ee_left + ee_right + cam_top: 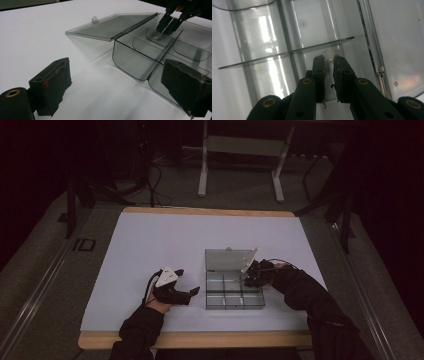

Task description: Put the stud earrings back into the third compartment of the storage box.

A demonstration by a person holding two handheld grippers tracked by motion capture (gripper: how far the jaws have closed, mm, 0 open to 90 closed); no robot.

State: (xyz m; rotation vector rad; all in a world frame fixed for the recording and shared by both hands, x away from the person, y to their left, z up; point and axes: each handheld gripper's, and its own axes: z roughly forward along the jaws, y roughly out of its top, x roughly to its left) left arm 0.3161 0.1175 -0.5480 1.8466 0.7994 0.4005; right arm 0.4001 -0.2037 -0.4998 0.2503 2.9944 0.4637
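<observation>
From above, the clear box [234, 292] lies with its lid flat and the right gripper [248, 281] dips into a back cell.

The left gripper [120, 87], spread and empty, waits beside the box.

An earring [329, 55] sits between the right gripper's barely parted tips, seemingly for dropping there.

The small hooked item [329, 55] between the fingers [319, 72], perhaps an earring, is too tiny to identify.

A clear plastic compartment box [234, 292] sits on the white table [150, 250], its hinged lid [112, 25] thrown fully open and lying flat behind it. Over one of its right-hand compartments, a small pearl earring [330, 57] with a curved wire hook sits between the right tool's [329, 62] slightly parted tips.
</observation>
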